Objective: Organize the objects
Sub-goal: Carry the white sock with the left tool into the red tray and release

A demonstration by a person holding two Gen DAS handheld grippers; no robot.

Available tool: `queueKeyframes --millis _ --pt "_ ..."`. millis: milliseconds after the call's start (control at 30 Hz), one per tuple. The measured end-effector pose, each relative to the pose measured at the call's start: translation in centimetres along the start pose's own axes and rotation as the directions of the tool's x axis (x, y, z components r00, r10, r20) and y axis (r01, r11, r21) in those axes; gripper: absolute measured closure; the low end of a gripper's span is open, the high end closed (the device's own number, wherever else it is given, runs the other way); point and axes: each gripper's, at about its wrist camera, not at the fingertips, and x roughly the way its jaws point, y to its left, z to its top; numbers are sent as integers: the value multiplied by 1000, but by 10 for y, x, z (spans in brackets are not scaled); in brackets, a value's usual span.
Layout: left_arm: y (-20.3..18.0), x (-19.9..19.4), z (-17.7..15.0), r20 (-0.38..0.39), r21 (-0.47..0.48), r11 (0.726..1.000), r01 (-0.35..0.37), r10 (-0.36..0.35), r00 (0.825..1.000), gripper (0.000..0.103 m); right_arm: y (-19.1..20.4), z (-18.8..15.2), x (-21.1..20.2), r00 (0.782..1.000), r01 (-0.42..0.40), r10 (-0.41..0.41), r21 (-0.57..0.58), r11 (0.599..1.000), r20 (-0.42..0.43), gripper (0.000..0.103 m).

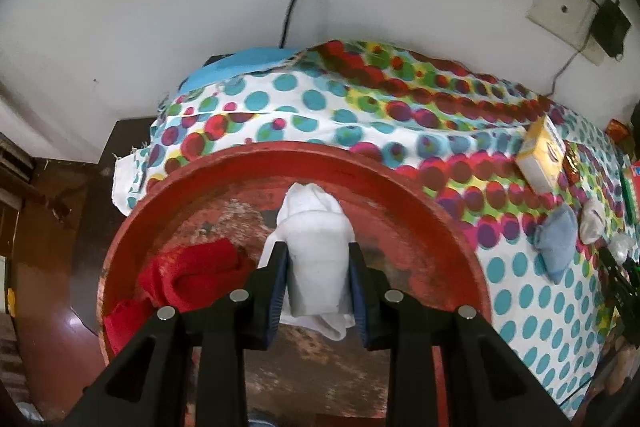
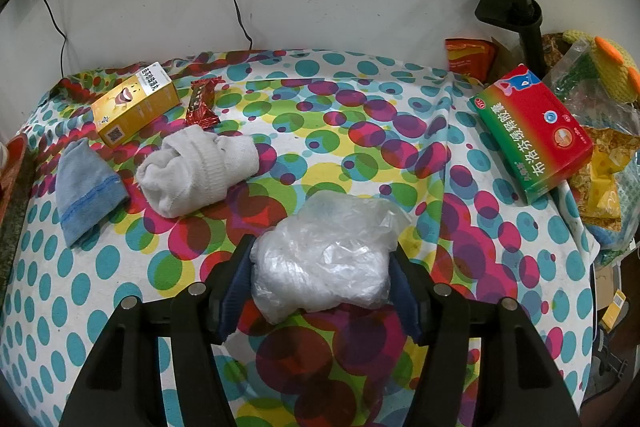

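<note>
Surface, under a polka-dot cloth (image 2: 320, 107). Red tray (image 1: 400, 163) at the cloth's left edge, holding a red cloth (image 1: 188, 279). Red-green medicine box (image 2: 532, 131) at the cloth's right edge. White sock roll (image 1: 316, 259), over the tray, pinched by the left tool (image 1: 318, 279). Crumpled plastic bag (image 2: 324, 259), on the cloth's near middle, between the right tool's (image 2: 320, 279) fingers, which touch its sides. Second white sock (image 2: 196, 167), blue sock (image 2: 86, 183), yellow box (image 2: 134, 103), candy (image 2: 202, 103): cloth's far left.

Tray (image 1: 400, 183): worn, scuffed red finish. Socks (image 1: 316, 259) (image 2: 200, 171): matt knit cloth. Bag (image 2: 324, 259): crinkled clear plastic. Boxes (image 2: 134, 103): glossy card.
</note>
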Motion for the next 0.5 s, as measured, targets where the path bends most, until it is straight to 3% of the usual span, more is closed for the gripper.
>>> queueKeyframes --millis 200,500 --pt "23 7 6 4 -30 999 -24 24 1000 72 0 0 0 1000 1 -1 -1 1000 0 43" --pt "36 20 0 -20 -45 999 -2 1 1000 70 0 0 0 1000 -1 1 -2 1000 -1 42"
